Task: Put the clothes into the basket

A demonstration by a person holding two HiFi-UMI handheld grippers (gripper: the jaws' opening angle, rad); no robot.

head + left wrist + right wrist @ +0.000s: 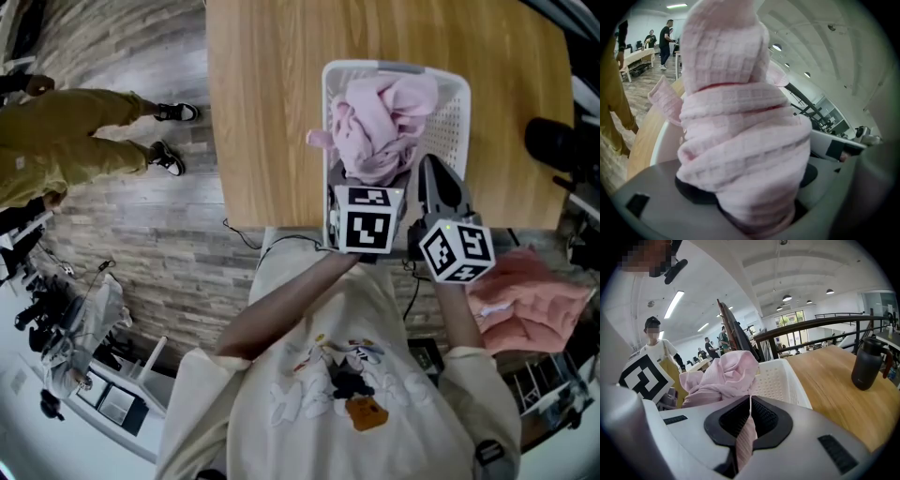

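Note:
A pale pink garment (380, 127) lies heaped in the white perforated basket (450, 80) on the wooden table (272, 112). Both grippers stand at the basket's near edge. My left gripper (352, 183) is shut on a thick bundle of the pink waffle-weave cloth (736, 122), which bulges up between the jaws and fills that view; the basket rim (663, 140) shows behind it. My right gripper (429, 169) is shut on a thin strip of the same garment (724, 376), pinched between the dark pads (764, 416), with the basket wall (776, 380) just ahead.
A dark bottle (867, 362) stands on the table to the right of the basket. A salmon-pink cloth (530, 300) lies off the table at my right. A person in olive clothes (66, 141) stands on the floor to the left. Other people are far off.

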